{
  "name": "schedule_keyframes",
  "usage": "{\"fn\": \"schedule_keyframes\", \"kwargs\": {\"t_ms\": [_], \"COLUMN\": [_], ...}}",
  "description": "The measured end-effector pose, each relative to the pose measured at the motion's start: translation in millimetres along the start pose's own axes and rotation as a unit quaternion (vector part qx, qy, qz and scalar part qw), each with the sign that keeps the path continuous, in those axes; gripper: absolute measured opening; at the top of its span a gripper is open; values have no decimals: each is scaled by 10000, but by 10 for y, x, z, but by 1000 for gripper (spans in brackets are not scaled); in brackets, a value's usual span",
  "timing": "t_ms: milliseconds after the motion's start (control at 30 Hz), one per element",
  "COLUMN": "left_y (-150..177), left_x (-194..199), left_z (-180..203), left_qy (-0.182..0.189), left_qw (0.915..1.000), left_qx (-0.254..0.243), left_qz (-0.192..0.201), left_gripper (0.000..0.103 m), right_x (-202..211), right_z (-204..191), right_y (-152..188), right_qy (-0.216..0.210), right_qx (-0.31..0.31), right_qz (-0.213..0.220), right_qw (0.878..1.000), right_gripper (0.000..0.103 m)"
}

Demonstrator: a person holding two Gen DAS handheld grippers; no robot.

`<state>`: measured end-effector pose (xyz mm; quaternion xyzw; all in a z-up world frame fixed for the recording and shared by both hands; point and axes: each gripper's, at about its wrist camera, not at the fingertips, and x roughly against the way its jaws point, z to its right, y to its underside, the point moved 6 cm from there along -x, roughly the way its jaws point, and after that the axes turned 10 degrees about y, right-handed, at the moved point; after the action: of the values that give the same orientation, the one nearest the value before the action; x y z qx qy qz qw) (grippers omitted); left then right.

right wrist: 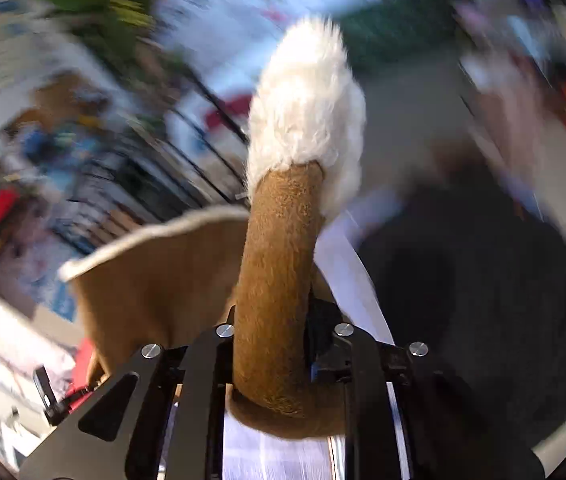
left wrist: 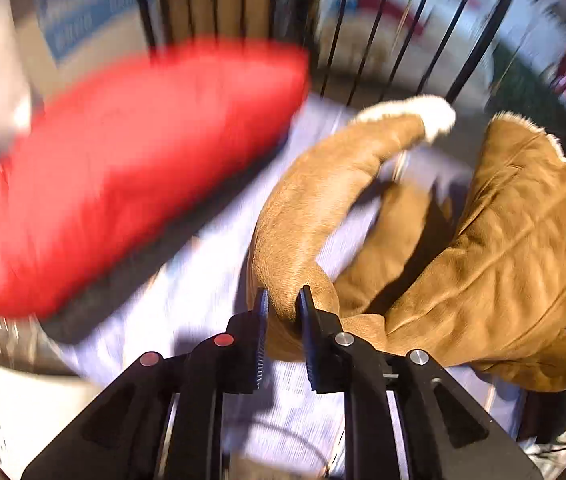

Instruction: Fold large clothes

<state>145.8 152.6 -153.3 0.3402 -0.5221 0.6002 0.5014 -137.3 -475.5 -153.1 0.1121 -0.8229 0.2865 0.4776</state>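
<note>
- The coat (left wrist: 495,248), tan suede with white fleece lining, is lying crumpled on the pale striped bed (left wrist: 187,280); every place below is being given relative to this coat.
- One sleeve (left wrist: 311,200) is arcing out of the coat's left side, its long axis running from the left gripper (left wrist: 283,300) up and away to the white cuff (left wrist: 435,116) at the far end.
- The left gripper's jaws are standing a little apart with the near bend of that sleeve between them; whether the pads are actually pressing the suede is hard to tell through the blur, and it looks more like a loose straddle than a firm pinch.
- The right gripper (right wrist: 271,320) is holding the coat's other sleeve (right wrist: 279,280): the jaws are clamped on the tan tube, which is running straight out along the fingers to its fluffy cuff (right wrist: 307,112).
- Beside that held sleeve, to its left, a fleece-trimmed coat edge (right wrist: 155,240) is hanging free.
- A red pillow (left wrist: 131,168) is lying to the left of the coat, well clear of the curved sleeve.
- Judging by this, the left hand is nearer the coat body and the right is controlling a sleeve end, so the coming move probably depends on drawing both sleeves across the coat's middle.
</note>
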Motion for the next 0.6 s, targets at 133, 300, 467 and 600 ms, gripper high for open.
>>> {"fn": "schedule_keyframes", "kwargs": {"t_ms": [133, 300, 467, 600], "left_y": [216, 12, -94, 25], "left_x": [-298, 190, 482, 416], "left_z": [-329, -463, -262, -13], "left_qy": [-195, -312, -285, -96], "left_qw": [9977, 9986, 9971, 9984], "left_qx": [452, 255, 37, -69], "left_qz": [-473, 347, 698, 549], "left_gripper": [33, 76, 86, 86], "right_x": [-430, -183, 125, -9], "right_z": [518, 357, -127, -741], "right_y": [610, 660, 599, 786], "right_qy": [513, 1070, 1470, 1538], "right_qx": [-1120, -392, 37, 948], "right_qz": [-632, -545, -341, -707], "right_qw": [9904, 9920, 9885, 9810], "right_gripper": [26, 67, 72, 76]}}
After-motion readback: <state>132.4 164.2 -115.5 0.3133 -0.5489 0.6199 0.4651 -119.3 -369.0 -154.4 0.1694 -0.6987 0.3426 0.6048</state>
